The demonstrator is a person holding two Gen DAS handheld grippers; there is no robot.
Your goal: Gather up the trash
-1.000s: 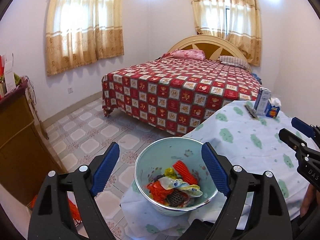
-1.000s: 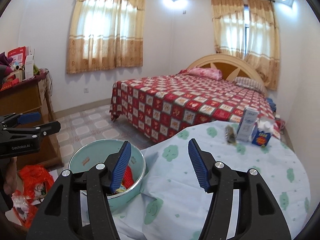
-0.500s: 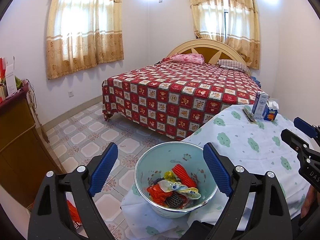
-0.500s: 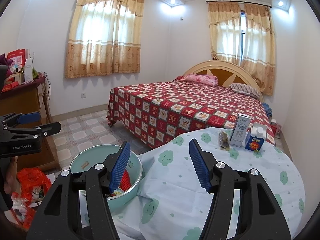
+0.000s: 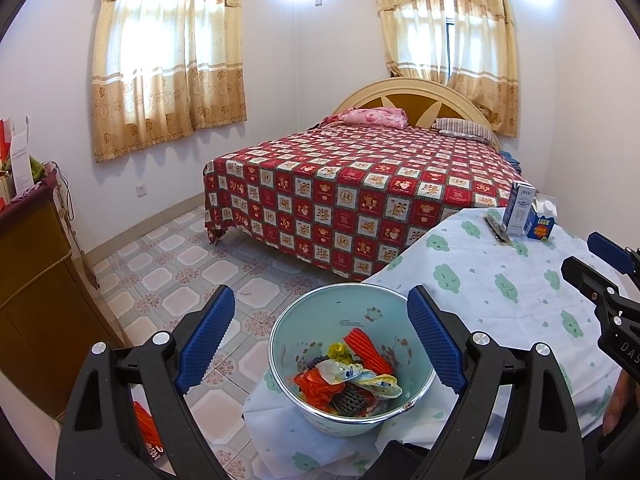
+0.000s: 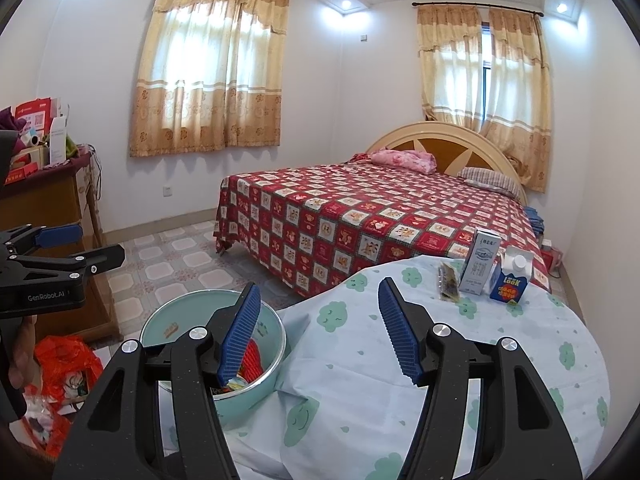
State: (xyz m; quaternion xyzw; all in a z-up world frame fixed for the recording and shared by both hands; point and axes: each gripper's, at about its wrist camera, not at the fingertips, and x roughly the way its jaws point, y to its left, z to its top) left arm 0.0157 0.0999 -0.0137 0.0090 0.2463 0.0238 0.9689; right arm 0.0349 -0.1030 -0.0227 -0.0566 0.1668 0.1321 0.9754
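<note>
Two grippers hung over the near edge of a round worktop [image 6: 460, 360] covered with a pale blue cloth printed with green clouds. The left gripper [image 5: 320, 340] had its blue fingers [image 5: 208, 336] spread wide, having just been opening a little further, with nothing between them; seen past them stood a light green bowl [image 5: 344, 312] at the worktop's edge on a fold of the cloth. Inside the bowl lay the trash [image 5: 348, 376]: a red ribbed foam sleeve, orange plastic, a yellow scrap, a dark net piece and a crumpled white wrapper with blue print. The right gripper [image 6: 320, 332] held its fingers [image 6: 400, 332] apart as well, clamped on nothing, above bare cloth just to the right of the bowl [image 6: 160, 320].

At the far side of the worktop a tall white carton [image 6: 479, 262] stood upright, touching or just beside a smaller blue carton [image 6: 510, 282] with a white cap. A flat dark wrapper [image 6: 449, 282] lay on the cloth just left of the tall carton, well apart from the bowl.

On the tiled floor to the left, beside a wooden cabinet [image 6: 44, 208], sat an orange plastic bag [image 6: 64, 364]. Part of a hand [image 6: 20, 356] showed under the left gripper's body in the right wrist view. Beyond the worktop stood a bed [image 6: 360, 216] with a red checked cover.
</note>
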